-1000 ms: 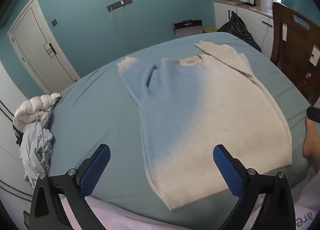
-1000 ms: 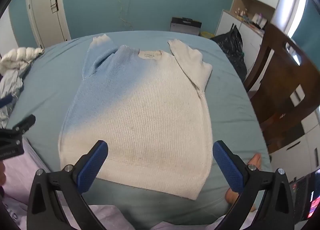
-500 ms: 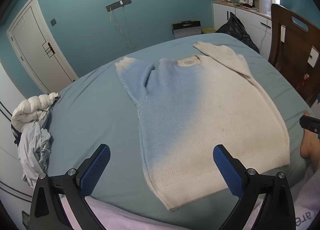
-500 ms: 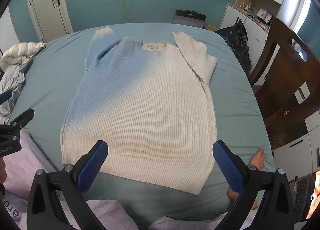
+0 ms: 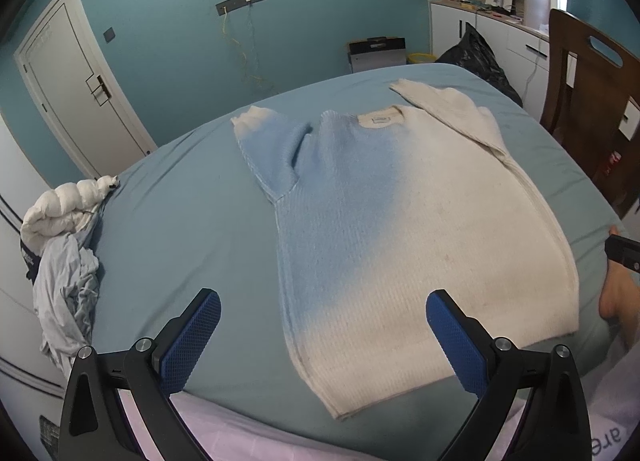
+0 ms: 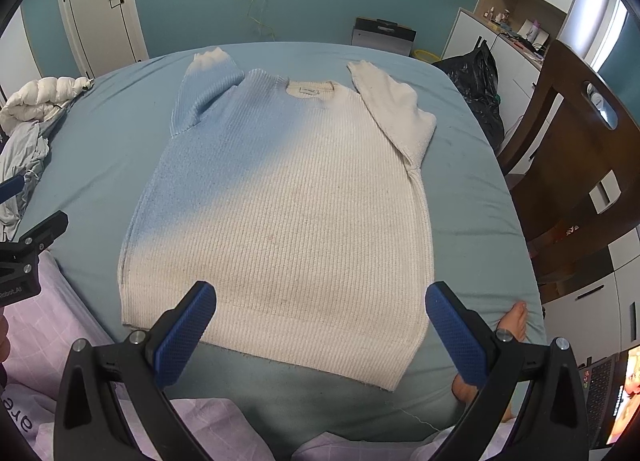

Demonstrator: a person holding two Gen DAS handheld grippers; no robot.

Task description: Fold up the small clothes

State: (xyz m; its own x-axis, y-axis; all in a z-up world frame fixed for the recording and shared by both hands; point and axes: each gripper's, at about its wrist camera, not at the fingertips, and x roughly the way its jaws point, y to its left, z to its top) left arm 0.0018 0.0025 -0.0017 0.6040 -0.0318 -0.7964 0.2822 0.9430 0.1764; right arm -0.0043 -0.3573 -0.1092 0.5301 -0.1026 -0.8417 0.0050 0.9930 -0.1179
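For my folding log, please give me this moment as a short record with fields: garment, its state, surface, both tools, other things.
garment: sweater, cream and light blue
state: spread flat, not folded, collar at the far end; both sleeves lie angled up beside the collar
surface: bed with blue-green sheet
left tool: open, holds nothing, near the sweater's bottom left corner
right tool: open, holds nothing, near the bottom hem
other things: pile of clothes at the left edge of the bed; wooden chair on the right
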